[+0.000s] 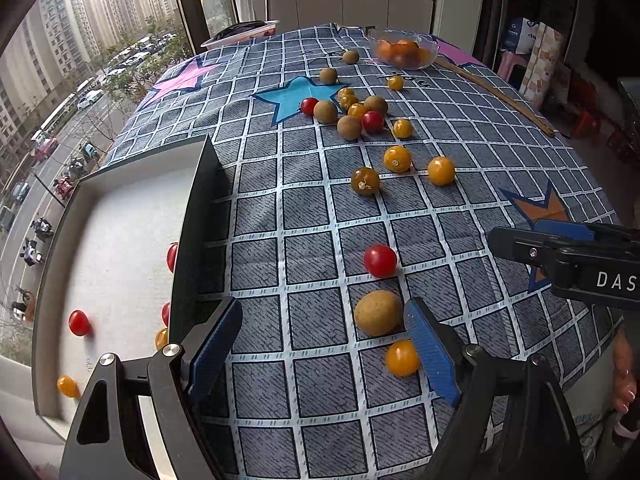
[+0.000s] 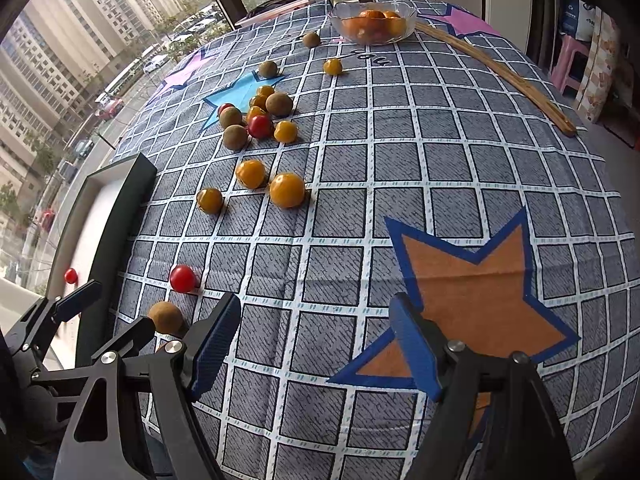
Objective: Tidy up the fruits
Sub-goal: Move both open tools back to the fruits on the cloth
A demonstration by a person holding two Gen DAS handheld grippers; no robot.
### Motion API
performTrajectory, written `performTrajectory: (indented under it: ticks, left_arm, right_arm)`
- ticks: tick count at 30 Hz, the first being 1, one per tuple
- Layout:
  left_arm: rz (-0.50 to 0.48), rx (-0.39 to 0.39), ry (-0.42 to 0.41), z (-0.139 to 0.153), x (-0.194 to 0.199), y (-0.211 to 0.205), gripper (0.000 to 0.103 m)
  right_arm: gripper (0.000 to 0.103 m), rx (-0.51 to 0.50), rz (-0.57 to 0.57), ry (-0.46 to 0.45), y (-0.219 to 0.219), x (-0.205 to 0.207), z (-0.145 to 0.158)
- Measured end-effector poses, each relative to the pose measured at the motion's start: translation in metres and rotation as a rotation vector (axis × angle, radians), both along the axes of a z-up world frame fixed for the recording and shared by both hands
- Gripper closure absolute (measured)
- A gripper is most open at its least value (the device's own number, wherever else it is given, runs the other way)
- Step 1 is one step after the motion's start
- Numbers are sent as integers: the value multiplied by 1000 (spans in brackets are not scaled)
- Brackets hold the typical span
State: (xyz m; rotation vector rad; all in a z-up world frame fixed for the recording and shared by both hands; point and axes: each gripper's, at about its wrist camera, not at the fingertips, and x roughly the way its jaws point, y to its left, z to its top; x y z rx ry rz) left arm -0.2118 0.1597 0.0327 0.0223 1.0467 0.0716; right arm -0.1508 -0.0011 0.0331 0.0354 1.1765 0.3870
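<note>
Both my jaws released, nothing held. Left gripper (image 1: 324, 344) hangs low beside the tray (image 1: 120, 200), jaws spread toward the brown longan (image 1: 378, 313) and yellow tomato (image 1: 402, 358) nearest it. Right gripper (image 2: 316, 344) waits over bare counter (image 2: 440, 140). Remaining fruit scattered farther off.
</note>
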Motion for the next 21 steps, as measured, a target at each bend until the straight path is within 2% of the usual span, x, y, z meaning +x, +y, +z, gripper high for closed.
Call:
performTrajectory:
  ticks: [8, 10, 11, 12, 17, 21]
  left_arm:
    - [2, 8, 29, -13, 8, -11, 19]
    - [4, 11, 31, -15, 9, -12, 20]
    - [6, 13, 32, -16, 8, -13, 24]
    - [8, 17, 38, -18, 8, -14, 32]
    - [10, 9, 46, -21, 10, -14, 36]
    - [-8, -12, 45, -20, 10, -19, 56]
  right_arm:
    - [24, -41, 53, -54, 23, 21, -5]
    - [27, -53, 66, -60, 29, 26, -9]
    - [31, -59, 71, -62, 33, 29, -11]
    - [31, -65, 74, -63, 36, 32, -13]
    - [36, -108, 91, -108, 49, 43, -14]
    - [47, -150, 93, -132, 59, 49, -15]
